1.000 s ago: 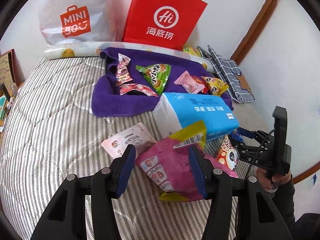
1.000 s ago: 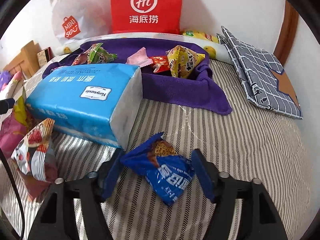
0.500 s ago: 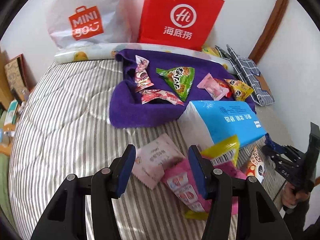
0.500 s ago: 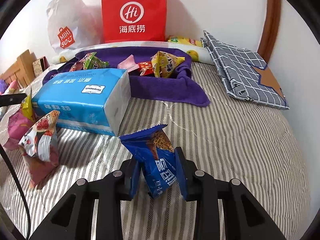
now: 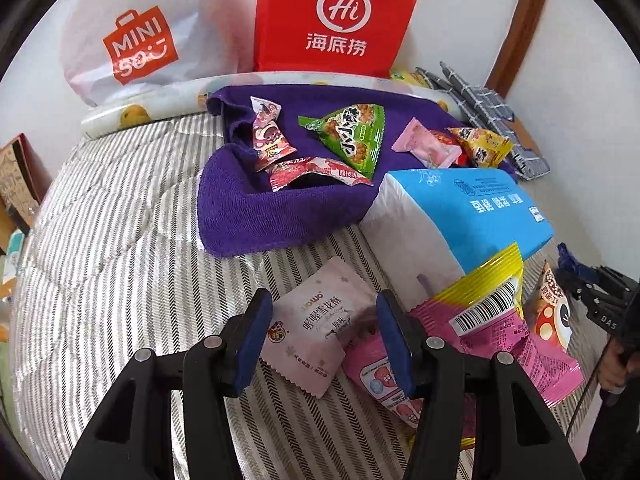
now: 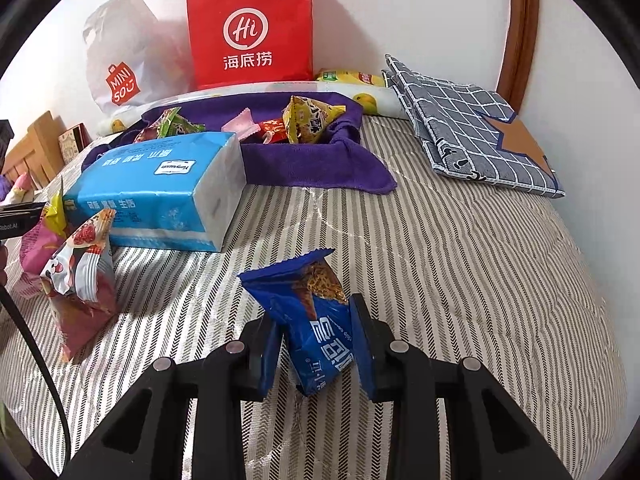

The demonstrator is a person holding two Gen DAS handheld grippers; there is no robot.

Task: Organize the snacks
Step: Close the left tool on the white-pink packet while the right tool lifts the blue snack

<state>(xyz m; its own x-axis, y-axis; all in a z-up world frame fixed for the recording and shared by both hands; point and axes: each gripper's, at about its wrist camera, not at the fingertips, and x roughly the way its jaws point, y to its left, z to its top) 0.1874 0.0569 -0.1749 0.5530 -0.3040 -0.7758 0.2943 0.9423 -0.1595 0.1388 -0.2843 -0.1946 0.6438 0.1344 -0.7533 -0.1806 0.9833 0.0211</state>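
Two risks: our right gripper [image 6: 316, 344] pinches the blue packet [image 6: 310, 320] loosely; our spread left gripper [image 5: 326, 336] may snag the magenta bag [image 5: 480, 340] at three o'clock.

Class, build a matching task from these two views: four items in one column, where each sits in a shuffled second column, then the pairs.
Items:
1. blue snack packet
2. green triangular packet
3. pale pink packet
4. red paper bag

Places:
A. against the wall
B. between the open left tongs
C. clamped in the right tongs
D. on the purple towel

Pairs: 1-C, 2-D, 3-B, 4-A
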